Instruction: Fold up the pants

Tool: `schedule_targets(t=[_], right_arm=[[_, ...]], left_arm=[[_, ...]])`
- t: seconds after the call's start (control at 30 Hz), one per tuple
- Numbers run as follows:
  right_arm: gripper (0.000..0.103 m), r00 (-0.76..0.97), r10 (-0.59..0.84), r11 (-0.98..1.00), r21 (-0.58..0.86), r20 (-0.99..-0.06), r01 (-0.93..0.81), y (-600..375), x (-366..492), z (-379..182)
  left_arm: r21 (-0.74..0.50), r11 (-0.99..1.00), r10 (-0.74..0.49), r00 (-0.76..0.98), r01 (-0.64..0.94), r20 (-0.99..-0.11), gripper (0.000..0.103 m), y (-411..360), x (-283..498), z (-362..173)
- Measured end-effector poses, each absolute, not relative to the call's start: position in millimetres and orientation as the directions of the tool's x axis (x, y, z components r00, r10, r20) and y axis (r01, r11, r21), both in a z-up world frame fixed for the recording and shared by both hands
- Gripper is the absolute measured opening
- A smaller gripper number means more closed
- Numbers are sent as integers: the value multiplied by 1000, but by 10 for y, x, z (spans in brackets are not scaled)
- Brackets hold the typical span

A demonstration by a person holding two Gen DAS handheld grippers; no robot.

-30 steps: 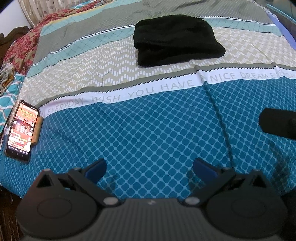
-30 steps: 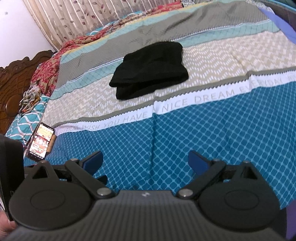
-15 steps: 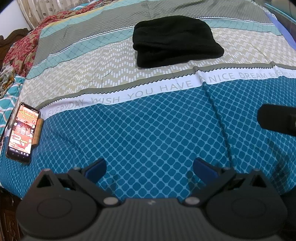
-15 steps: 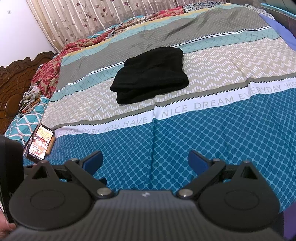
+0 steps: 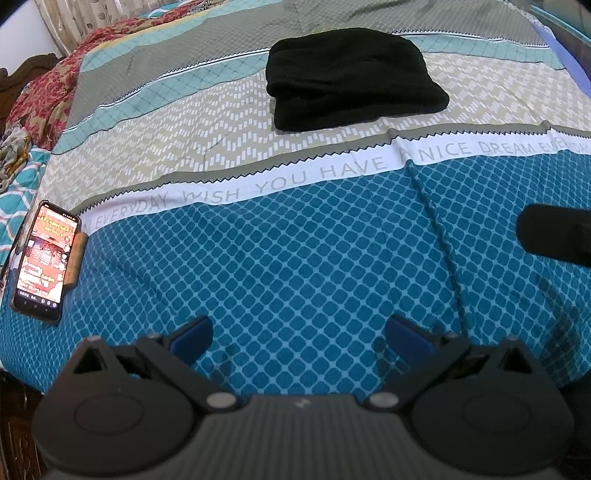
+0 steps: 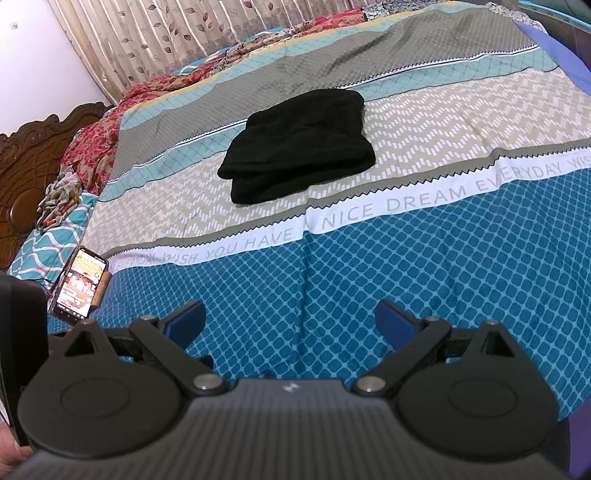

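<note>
The black pants (image 5: 351,77) lie folded into a compact stack on the beige zigzag band of the bedspread, far ahead of both grippers; they also show in the right wrist view (image 6: 299,147). My left gripper (image 5: 297,332) is open and empty, held over the blue diamond-patterned part of the bed near its front edge. My right gripper (image 6: 290,319) is open and empty, also over the blue part. The right gripper's body shows as a dark shape (image 5: 554,236) at the right edge of the left wrist view.
A lit phone (image 5: 44,258) lies at the bed's left front edge, also in the right wrist view (image 6: 79,282). Red patterned bedding (image 6: 96,147) and a carved wooden headboard (image 6: 26,155) are at the left. A curtain (image 6: 184,29) hangs behind the bed.
Both grippers have drawn back and tilted slightly, so the folded pants sit a little lower in both views. The jaws stay open and the pants have not moved.
</note>
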State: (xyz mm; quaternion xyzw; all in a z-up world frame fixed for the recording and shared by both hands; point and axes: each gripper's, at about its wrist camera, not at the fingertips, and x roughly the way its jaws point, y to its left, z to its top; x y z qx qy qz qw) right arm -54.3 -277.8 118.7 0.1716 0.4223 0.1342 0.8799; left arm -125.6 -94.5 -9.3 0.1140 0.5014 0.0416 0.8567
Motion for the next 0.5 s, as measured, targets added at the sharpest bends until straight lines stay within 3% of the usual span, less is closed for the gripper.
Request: schedule_targets(t=[0.5], right_arm=[[100, 718, 323, 930, 348, -617, -119, -2752, -634, 1390]], left_arm=[[227, 974, 177, 575, 15, -799, 103, -933, -1304, 257]])
